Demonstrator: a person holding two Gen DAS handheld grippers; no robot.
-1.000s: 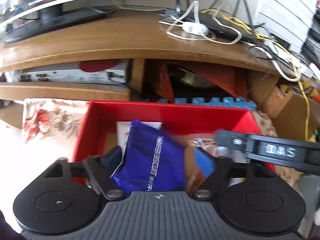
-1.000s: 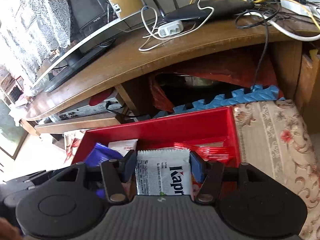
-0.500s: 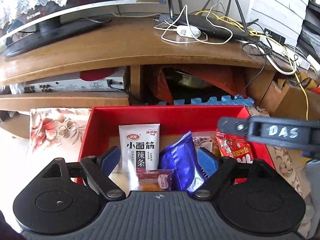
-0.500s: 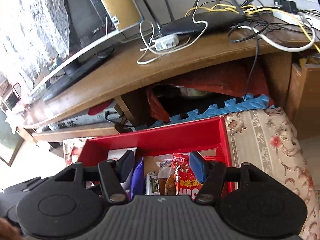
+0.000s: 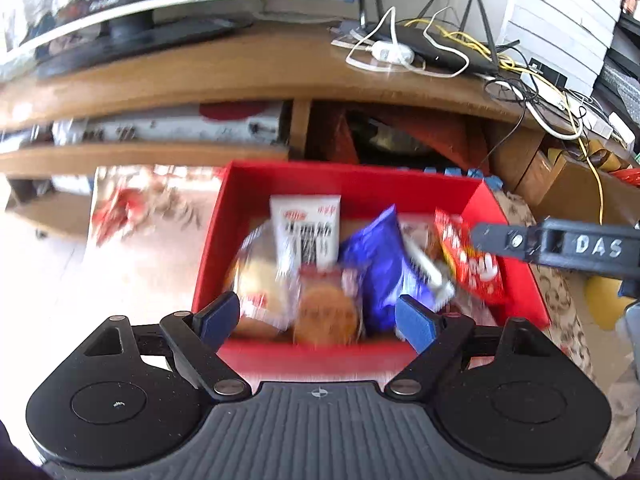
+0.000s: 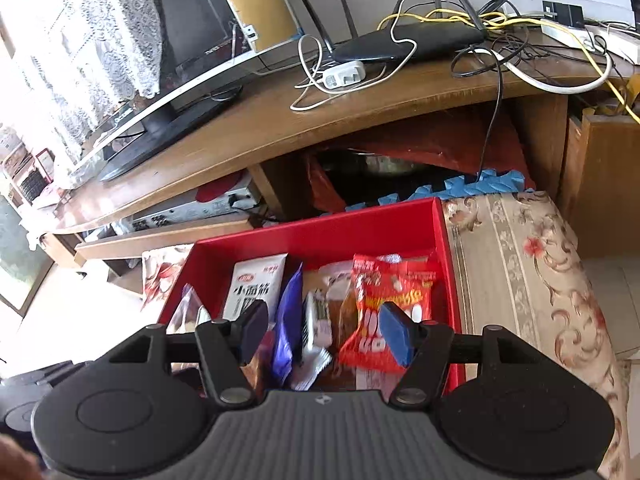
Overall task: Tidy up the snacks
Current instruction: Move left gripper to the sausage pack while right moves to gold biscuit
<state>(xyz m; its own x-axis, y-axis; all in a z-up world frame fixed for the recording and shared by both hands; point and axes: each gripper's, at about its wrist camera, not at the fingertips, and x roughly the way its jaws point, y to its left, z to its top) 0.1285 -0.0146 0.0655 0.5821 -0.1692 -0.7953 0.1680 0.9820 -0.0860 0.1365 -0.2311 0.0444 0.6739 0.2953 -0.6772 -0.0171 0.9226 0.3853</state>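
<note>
A red box [image 5: 352,178] [image 6: 320,232] sits on a floral cloth and holds several snack packets: a white packet [image 5: 306,232] [image 6: 258,284], a blue packet [image 5: 380,264] [image 6: 288,320], a red packet [image 5: 472,264] [image 6: 384,312] and a round pastry in clear wrap [image 5: 326,312]. My left gripper [image 5: 318,316] is open and empty above the box's near edge. My right gripper [image 6: 324,332] is open and empty above the packets; its side shows in the left wrist view [image 5: 560,246].
A wooden TV stand [image 6: 280,120] rises behind the box, with a monitor [image 6: 180,52], a router [image 6: 404,42] and tangled cables [image 6: 520,52] on top. A silver device [image 5: 160,128] sits on its lower shelf. Blue foam mat edges [image 6: 472,184] lie behind the box.
Both grippers let go of their packets, the blue one from the left and the white one from the right, and drew back up from the box. Both packets now lie in the box.
</note>
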